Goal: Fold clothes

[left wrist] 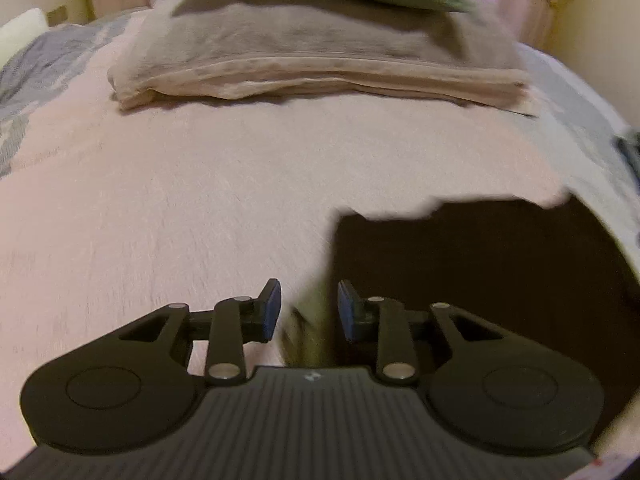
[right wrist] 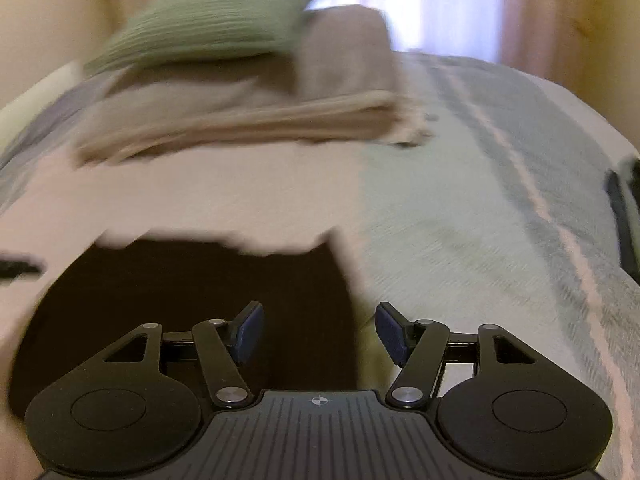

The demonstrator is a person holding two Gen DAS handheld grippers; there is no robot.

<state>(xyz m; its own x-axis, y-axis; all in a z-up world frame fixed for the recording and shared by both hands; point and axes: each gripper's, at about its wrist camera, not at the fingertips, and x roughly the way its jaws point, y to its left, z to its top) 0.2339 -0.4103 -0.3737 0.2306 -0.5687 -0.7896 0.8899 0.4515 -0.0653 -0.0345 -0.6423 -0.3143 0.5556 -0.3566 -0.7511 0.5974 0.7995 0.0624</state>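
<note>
Both grippers hover low over a bed whose cover is pale pink (left wrist: 200, 200) in the middle and blue-grey (right wrist: 500, 220) toward the sides. The left gripper (left wrist: 309, 312) has its blue pads (left wrist: 271, 312) parted by a moderate gap, with nothing between them; the left edge of a dark, near-black garment (left wrist: 480, 280) lies just below and to the right of the gap, its far edge ragged against the pink cover. The right gripper (right wrist: 319, 334) stands wider open, also empty, with the right edge of the same dark garment (right wrist: 200, 300) running beneath its left pad (right wrist: 250, 330) and the blue-grey cover under its right one. Beyond the dark garment, well apart from it, a folded beige blanket (left wrist: 320, 60) rests on the cover. A green ribbed cushion (right wrist: 216, 20) lies on top of this blanket. Behind the cushion hang pale pink curtains (right wrist: 440, 4) lit from outside. Both views are blurred, so whether either gripper touches the dark garment cannot be told.
</note>
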